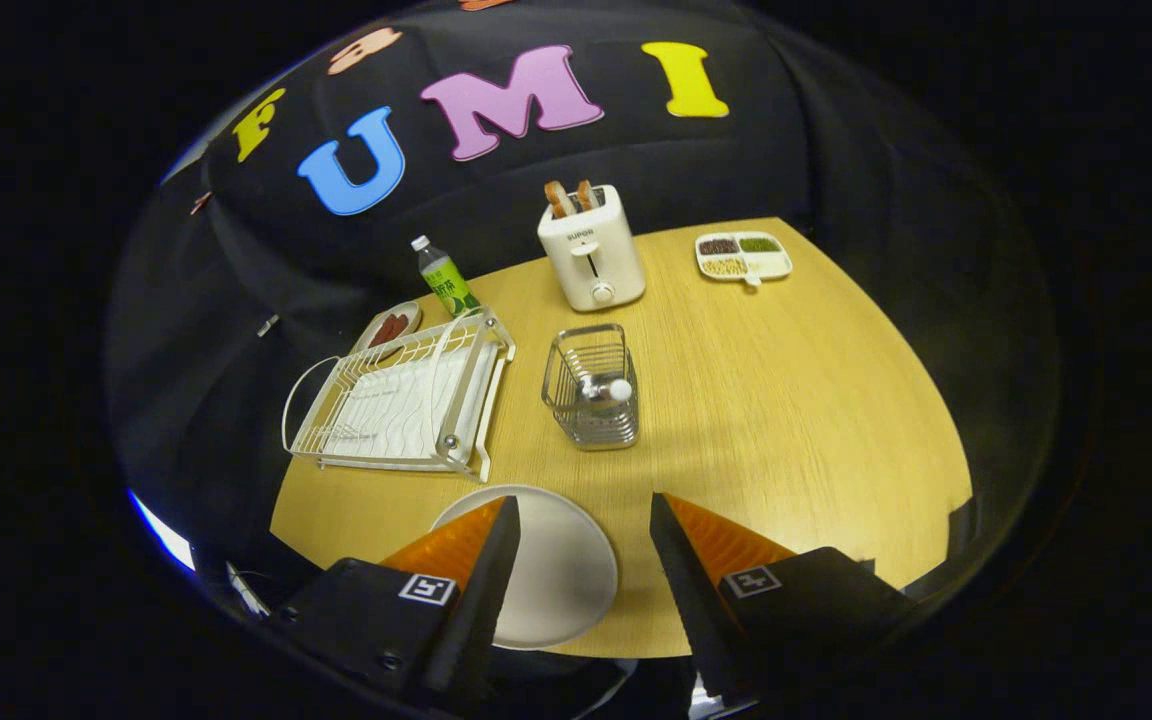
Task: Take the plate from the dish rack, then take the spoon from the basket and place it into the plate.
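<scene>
Plate (556, 580) is seen lying flat on the worktop (786, 400) at its near edge, partly hidden behind the left finger of the tool (584, 515). The tool is held released, its fingers spread wide apart with nothing gripped between them; the plate's right part is seen in the gap and just below the fingertips. Beyond the fingers, toward the middle of the worktop, a wire basket (591, 385) is stood upright, and the spoon (608, 389) is seen inside it, its pale rounded end showing near the basket's right side. The dish rack (401, 400) is set near the worktop's left edge, beside the basket but apart from it, and no plate is held in it. Behind the rack, a bottle (446, 280) and a small dish (388, 326) with dark pieces are placed at the far left edge. A toaster (591, 252) with two slices in its slots is stood at the far edge, and a divided tray (744, 257) is laid toward the far right corner.
</scene>
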`<action>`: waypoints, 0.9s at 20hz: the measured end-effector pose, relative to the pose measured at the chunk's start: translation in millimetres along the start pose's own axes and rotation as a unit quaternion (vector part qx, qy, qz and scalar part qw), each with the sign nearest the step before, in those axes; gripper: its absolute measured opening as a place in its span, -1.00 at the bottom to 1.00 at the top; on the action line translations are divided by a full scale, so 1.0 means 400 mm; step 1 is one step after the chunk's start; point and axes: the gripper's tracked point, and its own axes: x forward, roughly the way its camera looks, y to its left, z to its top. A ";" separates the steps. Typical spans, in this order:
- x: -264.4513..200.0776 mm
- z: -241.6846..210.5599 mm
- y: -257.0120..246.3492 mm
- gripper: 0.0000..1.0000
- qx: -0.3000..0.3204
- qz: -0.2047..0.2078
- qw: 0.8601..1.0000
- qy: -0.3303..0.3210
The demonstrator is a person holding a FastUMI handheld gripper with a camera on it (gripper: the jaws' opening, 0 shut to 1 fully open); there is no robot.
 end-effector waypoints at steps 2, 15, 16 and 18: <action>-0.016 0.059 0.013 0.63 -0.042 -0.003 0.999 -0.023; 0.165 0.113 -0.020 0.47 -0.193 -0.004 0.981 0.004; 0.188 0.100 -0.030 0.43 -0.198 -0.003 0.980 0.013; 0.228 0.068 -0.043 0.29 -0.198 0.001 0.980 0.033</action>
